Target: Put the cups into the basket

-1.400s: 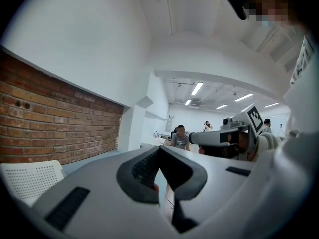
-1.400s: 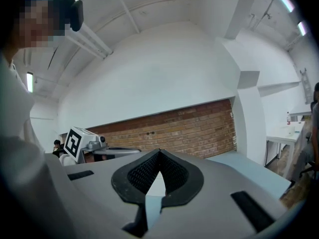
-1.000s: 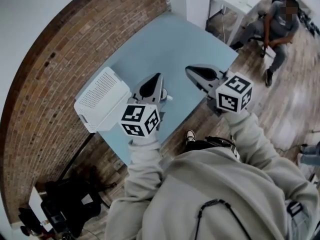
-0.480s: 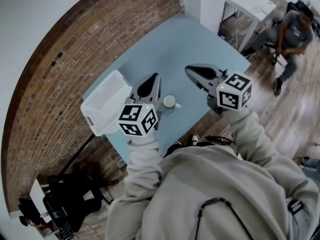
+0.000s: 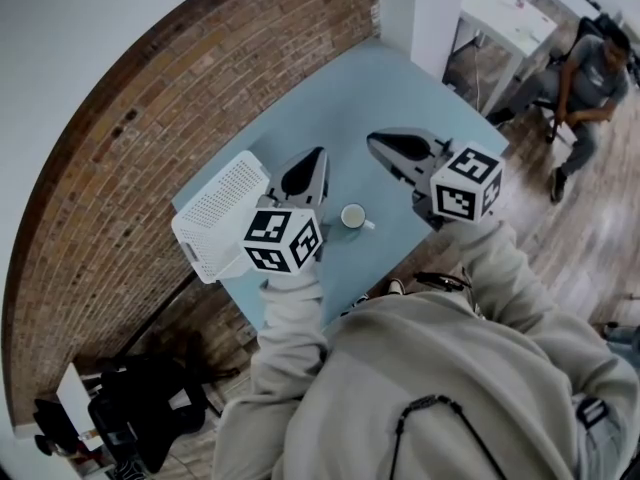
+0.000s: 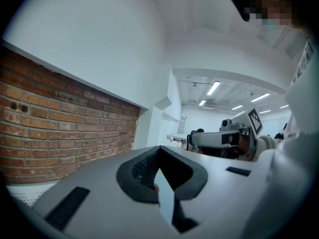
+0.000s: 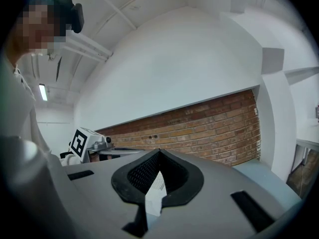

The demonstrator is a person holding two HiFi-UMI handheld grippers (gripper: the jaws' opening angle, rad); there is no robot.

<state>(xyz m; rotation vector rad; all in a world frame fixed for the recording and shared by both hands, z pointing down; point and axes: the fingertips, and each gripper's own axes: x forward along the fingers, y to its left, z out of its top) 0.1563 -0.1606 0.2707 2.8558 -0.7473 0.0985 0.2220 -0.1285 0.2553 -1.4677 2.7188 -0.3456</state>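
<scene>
Single white cup point(image 5: 352, 216) upright on blue table point(image 5: 400, 98), handle toward 3 o'clock. White perforated basket point(image 5: 215, 213) at cup's 9 o'clock, apart from it, by the table edge. Left gripper point(image 5: 317, 160) at cup's 11 o'clock and right gripper point(image 5: 377, 144) at 1 o'clock, both jaws closed tight, nothing held. Probably ceramic: stiff, light, slick, chippable. Best pinched across the rim wall, away from the handle.

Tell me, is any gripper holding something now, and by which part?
Nothing is held. The left gripper and the right gripper both have their jaws together with nothing between them; the cup stands free on the table.
</scene>
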